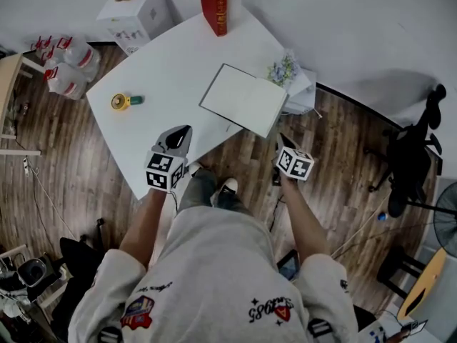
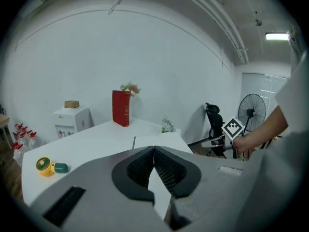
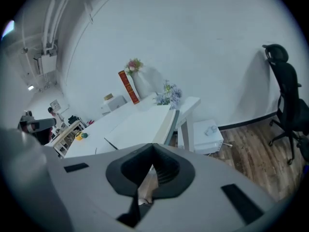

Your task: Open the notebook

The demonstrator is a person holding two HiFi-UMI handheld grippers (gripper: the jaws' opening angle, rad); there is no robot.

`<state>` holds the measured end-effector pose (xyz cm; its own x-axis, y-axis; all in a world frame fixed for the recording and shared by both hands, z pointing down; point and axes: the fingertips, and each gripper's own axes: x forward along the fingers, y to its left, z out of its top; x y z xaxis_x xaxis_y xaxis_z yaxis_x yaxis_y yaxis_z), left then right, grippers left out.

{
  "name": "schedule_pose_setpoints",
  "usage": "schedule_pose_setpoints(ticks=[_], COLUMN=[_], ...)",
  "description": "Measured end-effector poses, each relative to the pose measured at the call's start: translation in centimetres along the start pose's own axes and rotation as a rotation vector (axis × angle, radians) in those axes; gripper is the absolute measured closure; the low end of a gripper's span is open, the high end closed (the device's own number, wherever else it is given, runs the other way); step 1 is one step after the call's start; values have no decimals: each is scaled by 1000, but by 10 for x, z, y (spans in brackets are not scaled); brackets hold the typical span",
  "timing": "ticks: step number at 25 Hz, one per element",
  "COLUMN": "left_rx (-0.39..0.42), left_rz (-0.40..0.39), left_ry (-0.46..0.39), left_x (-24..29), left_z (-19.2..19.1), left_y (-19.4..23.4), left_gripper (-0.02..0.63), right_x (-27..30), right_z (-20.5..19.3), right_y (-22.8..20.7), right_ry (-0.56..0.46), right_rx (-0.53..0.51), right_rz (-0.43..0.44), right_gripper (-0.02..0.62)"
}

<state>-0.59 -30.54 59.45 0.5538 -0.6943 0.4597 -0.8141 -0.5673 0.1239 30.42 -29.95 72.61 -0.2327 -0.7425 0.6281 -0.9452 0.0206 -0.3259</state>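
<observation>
1. The notebook lies closed and flat on the white worktop. Its near-right corner juts past the worktop's near edge.
2. The left gripper hangs over the worktop's near edge, to the near-left of the notebook and apart from it. In the left gripper view its jaws are pressed together with nothing between them. The notebook shows just beyond the tips.
3. The right gripper is off the worktop, above the wooden floor, near the notebook's jutting corner but not touching it. Its jaws are closed and empty too. In the right gripper view the notebook lies ahead and slightly left, its grey edge turned toward the camera.
4. The notebook therefore sits ahead of both grippers and between them, held by neither.
5. Farther back on the worktop stand a red book and a bunch of flowers. A yellow and green object lies to the left.
</observation>
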Motion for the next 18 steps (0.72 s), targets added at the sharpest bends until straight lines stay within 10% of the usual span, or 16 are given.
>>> schedule_pose_setpoints(ticks=[18], left_rx=[114], left_rz=[-71], left_ry=[-186], left_x=[14], left_z=[99], left_y=[-51], left_gripper=[601], right_x=[-119], right_z=[150], right_y=[103], right_ry=[-447], right_rx=[-392], right_rz=[109], right_gripper=[592])
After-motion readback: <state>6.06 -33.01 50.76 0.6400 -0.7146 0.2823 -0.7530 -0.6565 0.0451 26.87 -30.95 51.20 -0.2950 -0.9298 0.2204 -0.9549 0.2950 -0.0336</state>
